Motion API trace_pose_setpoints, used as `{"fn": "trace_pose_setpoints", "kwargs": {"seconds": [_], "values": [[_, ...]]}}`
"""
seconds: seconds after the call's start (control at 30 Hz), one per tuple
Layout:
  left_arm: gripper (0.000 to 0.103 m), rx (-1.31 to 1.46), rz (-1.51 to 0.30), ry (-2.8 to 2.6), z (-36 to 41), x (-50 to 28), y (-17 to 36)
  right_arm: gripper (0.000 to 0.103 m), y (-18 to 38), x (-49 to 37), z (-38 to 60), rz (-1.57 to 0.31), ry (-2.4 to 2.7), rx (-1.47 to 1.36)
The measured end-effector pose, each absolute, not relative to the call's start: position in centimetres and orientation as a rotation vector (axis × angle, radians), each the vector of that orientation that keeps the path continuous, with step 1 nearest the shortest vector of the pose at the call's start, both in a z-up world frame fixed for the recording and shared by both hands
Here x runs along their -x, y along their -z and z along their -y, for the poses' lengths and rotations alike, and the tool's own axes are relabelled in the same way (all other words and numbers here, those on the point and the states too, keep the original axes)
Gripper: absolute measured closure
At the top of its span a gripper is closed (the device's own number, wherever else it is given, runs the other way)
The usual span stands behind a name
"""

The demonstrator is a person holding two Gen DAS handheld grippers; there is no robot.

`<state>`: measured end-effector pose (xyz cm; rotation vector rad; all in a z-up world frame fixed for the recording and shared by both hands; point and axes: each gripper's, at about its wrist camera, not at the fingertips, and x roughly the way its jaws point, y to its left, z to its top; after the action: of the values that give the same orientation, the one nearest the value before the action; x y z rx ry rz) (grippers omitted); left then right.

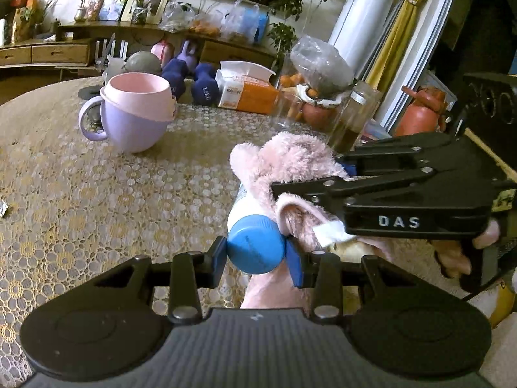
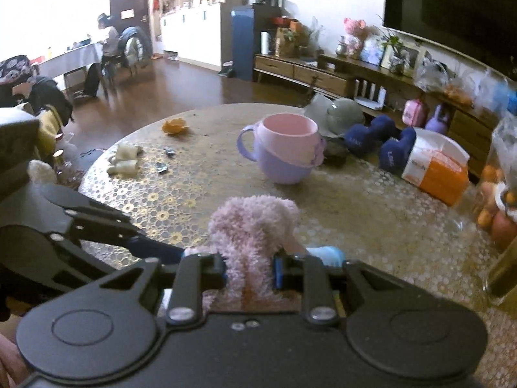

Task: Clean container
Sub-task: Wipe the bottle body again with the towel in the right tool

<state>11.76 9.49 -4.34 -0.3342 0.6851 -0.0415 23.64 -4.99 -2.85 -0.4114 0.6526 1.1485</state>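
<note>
Left wrist: mug (image 1: 135,116) (lilac, pink-lined) beyond cloth-wrapped bottle (image 1: 255,249).

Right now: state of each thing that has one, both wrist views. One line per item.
left gripper: shut on the bottle's cap
bottle: capped, held off the table, lying along the gripper's axis
blue cap: on, clamped between the pads
right gripper: shut on the pink cloth
pink cloth: bunched, draped over the bottle
lilac cup: upright, open, inside not visible
tissue box: opened
</note>
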Motion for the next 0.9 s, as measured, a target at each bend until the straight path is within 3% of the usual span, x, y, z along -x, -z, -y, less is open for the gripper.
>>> {"fn": "trace_pose_setpoints", "kwargs": {"seconds": [0.9], "values": [[0.065, 0.385, -0.688, 0.044, -10.1, -11.9, 4.5, 0.081, 8.6, -32.5, 6.8, -0.795, -0.732, 0.363]]}}
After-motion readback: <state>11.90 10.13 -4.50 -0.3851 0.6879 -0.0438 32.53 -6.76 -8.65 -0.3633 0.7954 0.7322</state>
